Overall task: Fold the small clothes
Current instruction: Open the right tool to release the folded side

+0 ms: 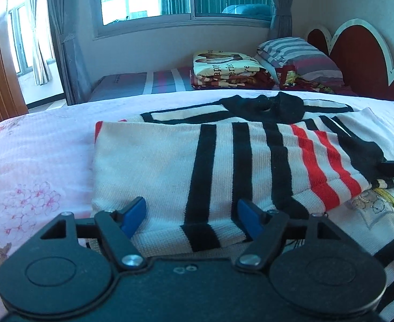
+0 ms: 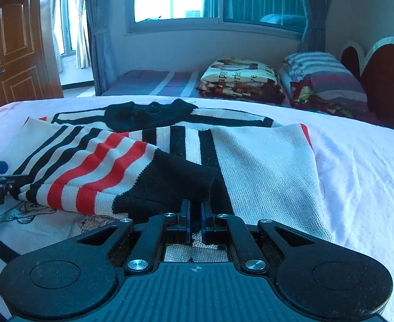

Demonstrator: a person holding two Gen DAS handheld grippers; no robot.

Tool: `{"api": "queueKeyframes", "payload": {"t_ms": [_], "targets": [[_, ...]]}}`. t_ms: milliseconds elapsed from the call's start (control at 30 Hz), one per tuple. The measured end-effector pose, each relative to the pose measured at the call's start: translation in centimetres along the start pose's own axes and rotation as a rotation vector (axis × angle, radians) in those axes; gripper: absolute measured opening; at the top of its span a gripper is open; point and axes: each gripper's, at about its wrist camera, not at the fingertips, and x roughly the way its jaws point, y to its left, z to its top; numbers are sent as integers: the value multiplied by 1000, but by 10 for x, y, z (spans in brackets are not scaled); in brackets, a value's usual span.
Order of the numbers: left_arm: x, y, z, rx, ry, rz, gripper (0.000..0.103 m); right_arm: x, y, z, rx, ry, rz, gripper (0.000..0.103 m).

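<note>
Item: cream knitted sweater with black and red stripes [image 1: 170, 161], laid mid-frame on pink floral bedsheet [image 1: 36, 161] | Progress: sleeves judged folded inward; body fold remaining | left gripper [image 1: 191, 216]: fingers apart, straddling hem | right gripper [image 2: 194, 214]: fingers clamped on black ribbed cuff [image 2: 170, 182], lower centre.

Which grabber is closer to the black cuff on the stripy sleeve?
Right. The right gripper is shut on the sweater right at the black cuff. The left gripper is open over the sweater's folded white part, farther along from the cuff.
</note>
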Motion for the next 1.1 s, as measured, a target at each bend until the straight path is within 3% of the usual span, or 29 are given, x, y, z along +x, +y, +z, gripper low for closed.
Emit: {"api": "queueKeyframes", "payload": {"t_ms": [233,267,300,367,467,567,667,867,1000,1100], "targets": [[-11,4,-3,-38,-2,15,73,-7,-31,-1,221,1,99,9],[-15,5,-5,-49,-11,20,73,-7,-33,-1,228,-4,115,20],[-19,7,-6,-61,-22,27,73,-8,-34,0,236,-8,139,39],[-25,10,-11,-79,-35,29,73,-12,-33,1,241,-32,172,60],[-25,9,-14,-74,-33,42,73,-8,-29,1,234,-15,205,59],[-23,8,-11,-82,-28,51,73,-5,-31,2,255,-8,231,40],[-21,12,-10,-113,-19,41,73,0,-39,2,295,20,281,9],[-20,12,-11,-82,2,45,74,-11,-43,-5,254,20,290,9],[-24,5,-7,-56,8,76,72,-14,-36,-1,202,23,253,10],[-43,-12,-1,-4,-77,59,83,-32,-33,6,144,-68,212,16]]}}
